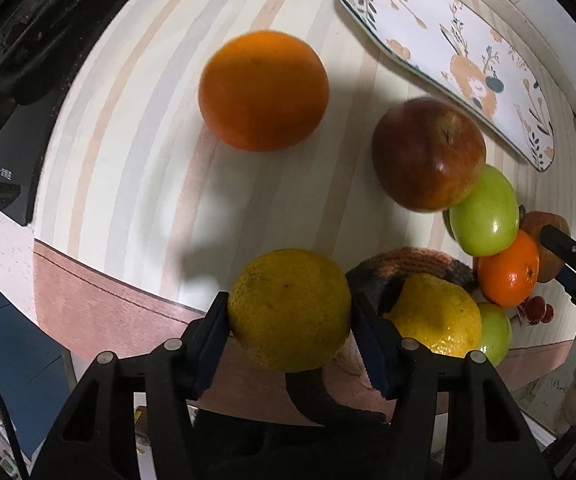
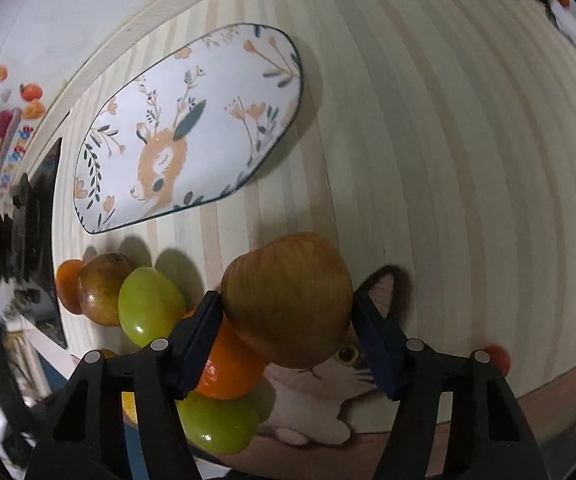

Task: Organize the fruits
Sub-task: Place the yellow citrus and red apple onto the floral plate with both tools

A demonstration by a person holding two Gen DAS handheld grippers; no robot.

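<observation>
Left gripper (image 1: 289, 316) grasps a yellow citrus fruit (image 1: 289, 310), both blue pads pressed against its sides; skin is dull yellow, pebbled, with small dark specks. Fruit sits near the front edge of the striped bench (image 1: 136, 128). Beside it to the right lies a brighter lemon (image 1: 437, 318), partly against a dark knitted item (image 1: 419, 262). A large orange (image 1: 264, 90) lies apart, further out on the bench. A red apple (image 1: 427, 154) touches a green apple (image 1: 485, 212), followed by a small mandarin (image 1: 507, 270). Right gripper (image 2: 288, 320) grasps a reddish-brown apple (image 2: 288, 300), skin streaked ochre to red, pads touching both flanks. Directly beneath it lie a mandarin and a second green apple (image 2: 218, 424). An oval plate (image 2: 192, 128), white with a deer and floral print, dark rim, lies farther back on the bench.
</observation>
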